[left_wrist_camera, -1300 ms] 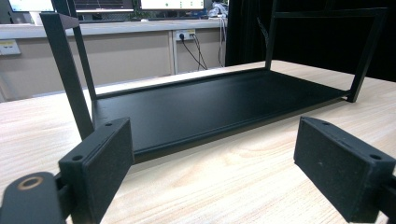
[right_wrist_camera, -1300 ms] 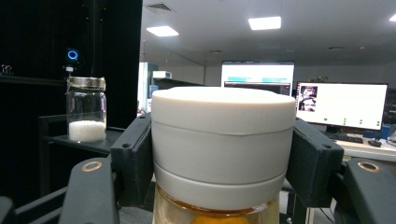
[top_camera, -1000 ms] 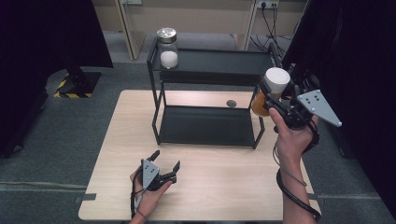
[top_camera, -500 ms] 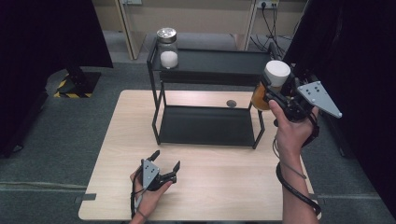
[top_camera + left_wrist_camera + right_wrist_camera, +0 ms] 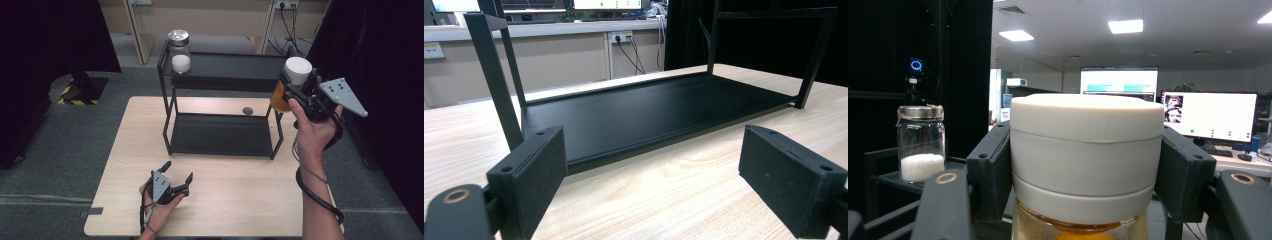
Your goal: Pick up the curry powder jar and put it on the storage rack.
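My right gripper (image 5: 296, 80) is shut on a jar with a white lid (image 5: 297, 70) and amber contents, held in the air beside the right end of the black two-tier rack's (image 5: 225, 80) top shelf. In the right gripper view the white lid (image 5: 1087, 150) sits between both jaws. A glass jar with a metal lid and white powder (image 5: 179, 51) stands at the left end of the top shelf, also visible as the powder jar (image 5: 921, 142). My left gripper (image 5: 176, 173) rests open on the wooden table (image 5: 125, 165) in front of the rack, its pads (image 5: 531, 172) apart and facing the lower shelf (image 5: 649, 112).
A small dark round spot (image 5: 247, 111) lies on the table behind the rack. The rack's lower shelf (image 5: 222, 134) holds nothing. Dark curtains stand at both sides, and grey floor surrounds the table.
My right gripper has lifted the white-lidded jar slightly higher and farther toward the top shelf's right end. The left gripper has stayed still.
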`<action>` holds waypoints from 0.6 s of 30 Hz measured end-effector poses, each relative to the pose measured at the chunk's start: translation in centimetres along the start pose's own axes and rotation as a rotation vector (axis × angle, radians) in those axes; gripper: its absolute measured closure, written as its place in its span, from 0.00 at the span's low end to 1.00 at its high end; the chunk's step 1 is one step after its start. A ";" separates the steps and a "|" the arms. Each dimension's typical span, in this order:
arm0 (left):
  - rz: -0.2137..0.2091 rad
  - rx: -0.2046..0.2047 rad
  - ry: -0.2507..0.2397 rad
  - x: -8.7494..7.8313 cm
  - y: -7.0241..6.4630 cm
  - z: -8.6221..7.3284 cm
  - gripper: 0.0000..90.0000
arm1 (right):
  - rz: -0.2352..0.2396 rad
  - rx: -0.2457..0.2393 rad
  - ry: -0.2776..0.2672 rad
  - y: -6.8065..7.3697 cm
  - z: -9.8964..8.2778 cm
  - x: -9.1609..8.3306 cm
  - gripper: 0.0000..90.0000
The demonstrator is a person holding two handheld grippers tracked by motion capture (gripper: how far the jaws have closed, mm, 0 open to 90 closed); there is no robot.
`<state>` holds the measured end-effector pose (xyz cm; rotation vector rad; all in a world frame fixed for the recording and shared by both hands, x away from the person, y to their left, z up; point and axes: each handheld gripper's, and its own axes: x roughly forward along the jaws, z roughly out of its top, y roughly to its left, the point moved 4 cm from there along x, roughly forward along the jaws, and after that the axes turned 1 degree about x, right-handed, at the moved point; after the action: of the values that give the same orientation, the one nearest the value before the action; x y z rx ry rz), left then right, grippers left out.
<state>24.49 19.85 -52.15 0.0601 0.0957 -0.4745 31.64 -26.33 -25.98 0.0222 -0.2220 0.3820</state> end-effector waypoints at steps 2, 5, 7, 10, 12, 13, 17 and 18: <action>0.000 -0.001 0.000 0.0 0.0 0.0 0.13 | 0.000 -0.002 -0.001 0.0 0.1 0.1 0.38; 0.000 -0.001 0.000 0.0 0.0 0.0 0.13 | 0.003 -0.003 -0.003 0.1 0.3 0.3 0.38; -0.001 0.001 0.000 0.0 0.0 0.0 0.13 | 0.003 -0.004 -0.003 0.2 0.3 0.4 0.38; -0.001 0.000 0.000 0.0 0.0 0.0 0.13 | 0.004 -0.002 -0.001 0.2 0.4 0.6 0.38; -0.001 0.000 0.001 0.0 0.0 0.0 0.13 | 0.004 -0.003 -0.003 0.2 0.5 0.7 0.38; -0.001 0.001 0.000 0.0 0.0 0.0 0.13 | 0.004 -0.002 -0.003 0.2 0.6 0.7 0.38; -0.001 0.001 0.001 0.0 0.0 0.0 0.13 | 0.001 -0.003 -0.003 0.2 0.8 1.0 0.38; -0.001 0.000 0.001 0.0 0.0 0.0 0.13 | 0.001 -0.002 -0.002 0.2 0.9 1.0 0.38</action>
<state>24.51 19.85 -52.14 0.0603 0.0964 -0.4756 32.33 -25.87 -24.92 0.0206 -0.2243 0.3831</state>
